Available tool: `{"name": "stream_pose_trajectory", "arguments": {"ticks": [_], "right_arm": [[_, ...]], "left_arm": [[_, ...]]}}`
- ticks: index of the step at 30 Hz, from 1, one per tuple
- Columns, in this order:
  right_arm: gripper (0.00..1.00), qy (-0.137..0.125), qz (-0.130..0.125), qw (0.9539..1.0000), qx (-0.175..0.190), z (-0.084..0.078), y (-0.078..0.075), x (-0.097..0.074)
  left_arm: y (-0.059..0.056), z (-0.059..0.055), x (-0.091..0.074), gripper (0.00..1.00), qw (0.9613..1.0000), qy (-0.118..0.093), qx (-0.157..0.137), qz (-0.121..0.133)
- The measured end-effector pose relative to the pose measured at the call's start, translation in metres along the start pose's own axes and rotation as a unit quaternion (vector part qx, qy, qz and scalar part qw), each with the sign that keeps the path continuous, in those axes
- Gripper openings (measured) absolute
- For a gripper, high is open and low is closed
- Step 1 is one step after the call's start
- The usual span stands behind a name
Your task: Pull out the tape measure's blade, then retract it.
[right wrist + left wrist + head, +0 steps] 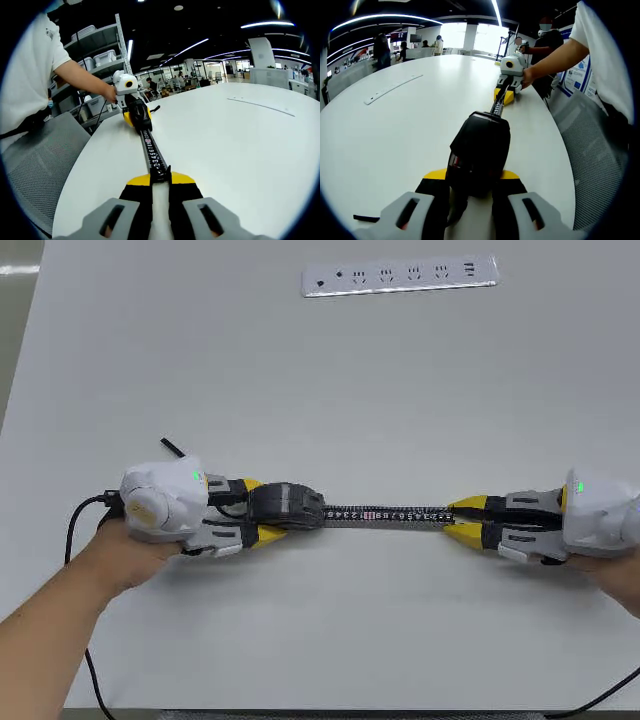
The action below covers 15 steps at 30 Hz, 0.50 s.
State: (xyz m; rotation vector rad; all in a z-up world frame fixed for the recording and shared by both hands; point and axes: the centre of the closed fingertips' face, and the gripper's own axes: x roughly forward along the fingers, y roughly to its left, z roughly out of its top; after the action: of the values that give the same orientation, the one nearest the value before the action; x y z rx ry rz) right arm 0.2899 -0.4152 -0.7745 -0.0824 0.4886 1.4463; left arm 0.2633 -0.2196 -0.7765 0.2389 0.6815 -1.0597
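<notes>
The left gripper (262,510) is clamping the black tape measure (288,506) by its case, both sitting low over the white counter (300,370). The right gripper (462,518) is pinching the end of the blade (385,514), which is stretching straight between the two (its numbers are facing up). The blade is running just above the counter, near the front edge. A power strip (400,276) is lying well apart, toward the counter's far side.
</notes>
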Motion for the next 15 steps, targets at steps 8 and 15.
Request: {"name": "stream_pose_trajectory", "arguments": {"ticks": [8, 15], "right_arm": [[0.08, 0.0, -0.005, 1.0, 0.006, -0.003, -0.002, -0.01], [0.08, -0.003, -0.01, 0.9999, 0.011, -0.005, -0.004, -0.018]], "left_arm": [[0.0, 0.0, 0.0, 0.29, 1.0, -0.001, -0.001, 0.002], [0.0, 0.0, 0.0, 0.29, 1.0, -0.001, -0.001, 0.003]]}}
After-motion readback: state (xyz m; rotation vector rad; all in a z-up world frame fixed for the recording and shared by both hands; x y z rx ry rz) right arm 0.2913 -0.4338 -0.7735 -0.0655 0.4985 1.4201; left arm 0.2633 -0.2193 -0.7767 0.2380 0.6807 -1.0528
